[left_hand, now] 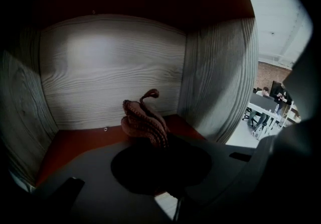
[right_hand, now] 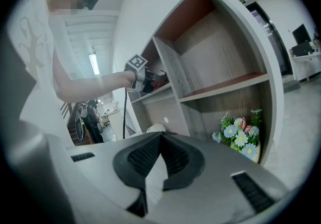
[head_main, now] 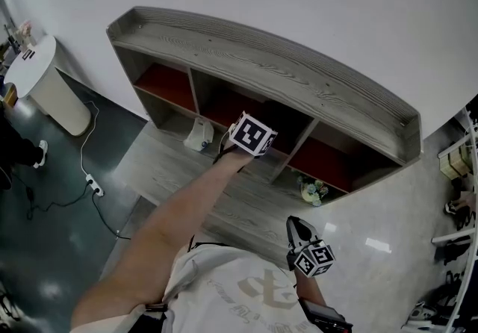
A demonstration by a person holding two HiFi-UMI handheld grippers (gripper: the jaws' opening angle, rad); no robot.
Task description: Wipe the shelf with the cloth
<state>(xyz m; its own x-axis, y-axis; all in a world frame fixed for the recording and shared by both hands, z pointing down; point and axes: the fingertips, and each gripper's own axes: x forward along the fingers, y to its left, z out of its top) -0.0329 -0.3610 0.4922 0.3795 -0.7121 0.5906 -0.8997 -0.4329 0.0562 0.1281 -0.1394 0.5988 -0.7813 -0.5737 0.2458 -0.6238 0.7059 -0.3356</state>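
**Cloth in the left gripper, inside the shelf**

The left gripper [left_hand: 156, 143] clamps the bunched cloth [left_hand: 143, 121], which pokes toward 12 o'clock over the shelf's [left_hand: 115, 62] red board [left_hand: 75, 142]. The right gripper [right_hand: 160, 137], closed and empty, hangs well apart.

One shelf, two claws, one cloth.
A single grey wooden shelf [head_main: 299, 78] shows three red-floored compartments [head_main: 168, 85] in its upper row. There are two claws, the left claw [left_hand: 150, 140] and the right claw [right_hand: 159, 140]. There is one crumpled reddish-brown cloth [left_hand: 143, 120], one pot of flowers [head_main: 314, 191], one small white object [head_main: 199, 135], one round white stand [head_main: 45, 81], and one power strip [head_main: 93, 186] on the floor [head_main: 60, 204].
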